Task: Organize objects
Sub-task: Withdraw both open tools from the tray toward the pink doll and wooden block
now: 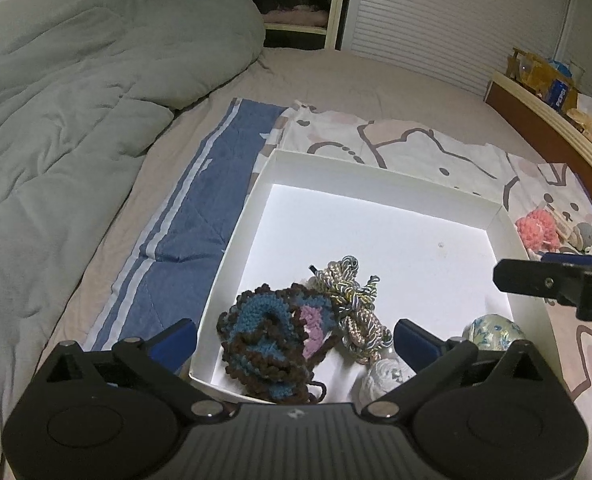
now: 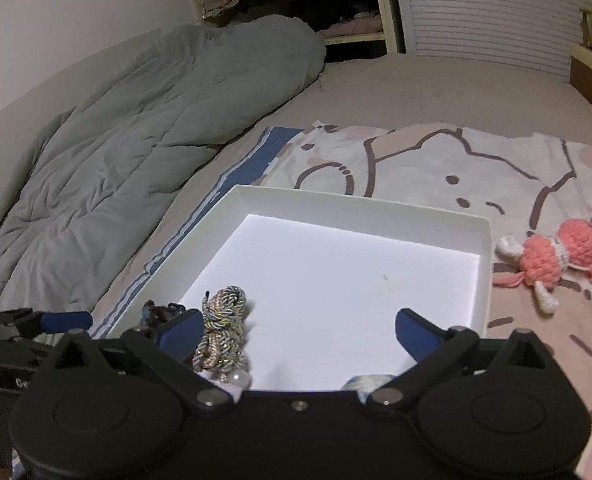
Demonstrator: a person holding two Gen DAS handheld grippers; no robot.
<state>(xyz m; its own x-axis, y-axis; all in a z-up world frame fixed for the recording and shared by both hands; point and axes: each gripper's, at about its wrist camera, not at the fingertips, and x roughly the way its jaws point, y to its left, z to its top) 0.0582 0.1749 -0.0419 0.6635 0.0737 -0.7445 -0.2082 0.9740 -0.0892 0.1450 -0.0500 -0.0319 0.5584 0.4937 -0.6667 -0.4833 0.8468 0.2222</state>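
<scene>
One white box [image 1: 380, 172] sits on one bed [image 1: 376, 80]. Inside it are one crocheted blue and brown piece [image 1: 263, 340], one bundle of twisted cord [image 1: 352, 300], one patterned ball [image 1: 494, 332] and one white knitted ball [image 1: 384, 376]. One pink knitted toy [image 2: 556, 256] lies outside. One grey quilt [image 1: 75, 100] is on the bed.

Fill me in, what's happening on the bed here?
A person with two handheld grippers is sorting small items into a shallow white cardboard box on the bed. The blue and brown crocheted piece, the twisted silver-gold cord bundle and a floral patterned ball already lie inside. The left gripper and right gripper both hover open over the box, holding nothing. A pink knitted doll is outside on the printed sheet.
</scene>
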